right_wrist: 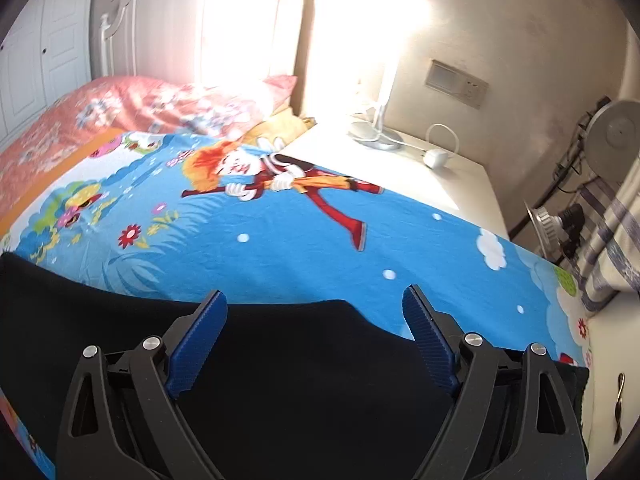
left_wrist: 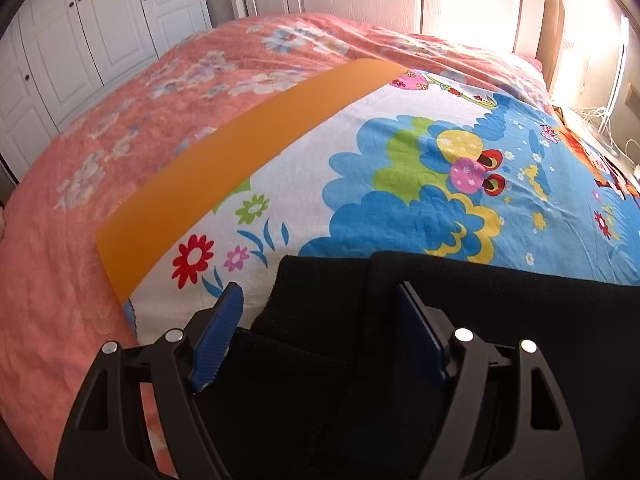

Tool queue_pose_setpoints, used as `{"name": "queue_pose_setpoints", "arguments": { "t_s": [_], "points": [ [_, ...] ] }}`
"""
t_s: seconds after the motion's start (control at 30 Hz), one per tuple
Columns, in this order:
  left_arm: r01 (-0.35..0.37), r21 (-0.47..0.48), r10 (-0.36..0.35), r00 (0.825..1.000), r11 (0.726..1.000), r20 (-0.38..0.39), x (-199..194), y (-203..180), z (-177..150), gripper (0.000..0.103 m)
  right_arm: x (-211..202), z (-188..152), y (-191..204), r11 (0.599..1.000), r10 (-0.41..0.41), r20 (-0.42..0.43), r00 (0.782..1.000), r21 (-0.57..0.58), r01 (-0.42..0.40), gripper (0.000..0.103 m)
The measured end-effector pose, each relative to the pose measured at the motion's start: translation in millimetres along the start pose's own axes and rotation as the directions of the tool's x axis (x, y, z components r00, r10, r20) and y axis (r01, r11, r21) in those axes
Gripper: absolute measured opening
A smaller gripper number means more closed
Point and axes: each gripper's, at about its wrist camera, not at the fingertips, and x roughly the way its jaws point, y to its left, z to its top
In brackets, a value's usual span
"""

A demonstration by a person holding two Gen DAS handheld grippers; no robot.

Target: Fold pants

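Black pants [left_wrist: 500, 320] lie on the cartoon blanket [left_wrist: 400, 160] along the near edge of both views. At their left end stacked fabric layers show stepped edges. My left gripper [left_wrist: 318, 290] is open and hovers over that left end, its blue pads [left_wrist: 218, 336] wide apart and pressing on nothing. The same pants [right_wrist: 300, 368] fill the bottom of the right wrist view as one flat dark sheet with a curved far edge. My right gripper [right_wrist: 313, 294] is open above that far edge, with nothing gripped between its fingers.
The blanket has an orange band [left_wrist: 240, 152] and lies on a pink floral bedspread [left_wrist: 100, 140]. White wardrobe doors [left_wrist: 80, 40] stand beyond the bed's left side. A white nightstand [right_wrist: 420, 172] with a lamp base [right_wrist: 376, 136] and a fan [right_wrist: 612, 128] stands to the right.
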Motion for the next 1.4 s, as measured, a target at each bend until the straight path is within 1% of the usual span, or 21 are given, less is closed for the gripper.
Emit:
{"name": "queue_pose_setpoints", "arguments": {
  "t_s": [0.07,0.13,0.2,0.27,0.33,0.43,0.47,0.63,0.73,0.77,0.83,0.87,0.93,1.03,1.07,1.13,1.17,1.2,1.27,1.33,1.4],
  "points": [
    [-0.001,0.026,0.0,0.999,1.0,0.047,-16.9,-20.5,-0.6,0.07,-15.2,-13.2,-62.8,0.994,-0.023,-0.004,1.0,0.105,0.024,0.082],
    [0.122,0.028,-0.124,0.988,0.992,0.092,-39.6,-44.8,-1.7,0.058,-20.8,-31.1,-123.8,0.984,-0.065,-0.031,0.997,0.165,0.069,0.078],
    [0.247,0.084,-0.256,0.959,0.965,0.119,-61.5,-84.2,-3.6,0.051,-15.0,-52.9,-176.9,0.973,-0.132,-0.089,0.987,0.178,0.146,0.071],
    [0.366,0.154,-0.386,0.914,0.918,0.125,-84.8,-131.0,-7.8,0.05,8.1,-76.2,-221.4,0.969,-0.139,-0.187,0.972,0.175,0.172,0.06],
    [0.47,0.25,-0.505,0.858,0.847,0.097,-110.8,-185.3,-12.3,0.05,35.5,-102.5,-258.2,0.946,-0.222,-0.292,0.93,0.166,0.277,0.056],
    [0.564,0.376,-0.626,0.778,0.735,0.057,-151.9,-269.4,-25.2,0.05,38.7,-123.2,-289.9,0.938,-0.096,-0.263,0.96,0.298,0.175,0.056],
    [0.599,0.405,-0.665,0.746,0.691,0.032,-164.1,-296.2,-28.5,0.05,34.4,-122.6,-291.7,0.934,-0.097,-0.252,0.963,0.311,0.176,0.056],
    [0.673,0.547,-0.77,0.633,0.497,-0.079,-218.8,-438.0,-55.6,0.05,-36.0,-129.0,-300.7,0.886,-0.13,-0.12,0.984,0.431,0.17,0.063],
    [0.748,0.559,-0.807,0.549,0.358,-0.218,-230.9,-523.8,-75.5,0.05,-65.5,-150.9,-286.6,0.908,-0.159,-0.136,0.978,0.37,0.199,0.063],
    [0.763,0.557,-0.802,0.537,0.328,-0.263,-230.1,-552.8,-84.6,0.05,-72.5,-159.0,-282.7,0.911,-0.164,-0.138,0.977,0.359,0.204,0.063],
    [0.768,0.577,-0.77,0.538,0.28,-0.343,-224.8,-604.9,-103.2,0.05,-76.6,-173.5,-281.5,0.91,-0.187,-0.165,0.968,0.341,0.234,0.063],
    [0.759,0.588,-0.743,0.559,0.28,-0.368,-217.6,-626.4,-113.3,0.05,-74.0,-181.3,-281.3,0.907,-0.212,-0.192,0.958,0.326,0.266,0.063],
    [0.698,0.639,-0.677,0.642,0.322,-0.361,-202.9,-656.1,-129.5,0.05,-57.7,-198.9,-278.9,0.915,-0.248,-0.264,0.932,0.252,0.315,0.063],
    [0.627,0.701,-0.664,0.688,0.34,-0.293,-214.8,-650.5,-130.3,0.051,-61.7,-207.7,-281.9,0.908,-0.28,-0.219,0.935,0.255,0.332,0.073],
    [0.625,0.7,-0.696,0.671,0.346,-0.255,-223.3,-631.3,-124.3,0.051,-62.0,-207.4,-282.3,0.908,-0.281,-0.221,0.934,0.253,0.334,0.073],
    [0.651,0.682,-0.764,0.61,0.332,-0.21,-236.7,-578.1,-109.8,0.052,-62.8,-205.2,-281.1,0.903,-0.304,-0.227,0.925,0.241,0.356,0.078],
    [0.657,0.667,-0.781,0.599,0.352,-0.178,-238.2,-548.0,-103.9,0.052,-63.8,-204.7,-280.0,0.901,-0.313,-0.226,0.923,0.236,0.363,0.081],
    [0.651,0.649,-0.784,0.606,0.394,-0.133,-236.4,-513.9,-97.3,0.052,-65.0,-204.5,-279.2,0.899,-0.318,-0.225,0.921,0.237,0.369,0.082],
    [0.628,0.587,-0.752,0.658,0.511,-0.05,-220.5,-440.9,-89.1,0.052,-72.5,-204.0,-277.8,0.899,-0.311,-0.212,0.926,0.25,0.359,0.082],
    [0.582,0.486,-0.678,0.735,0.652,0.03,-191.6,-359.6,-84.0,0.052,-88.6,-202.9,-276.2,0.899,-0.285,-0.176,0.942,0.291,0.326,0.084],
    [0.499,0.343,-0.551,0.831,0.796,0.07,-154.6,-274.4,-81.4,0.05,-106.3,-200.9,-270.2,0.907,-0.234,-0.125,0.964,0.329,0.263,0.091]
  ]
}}
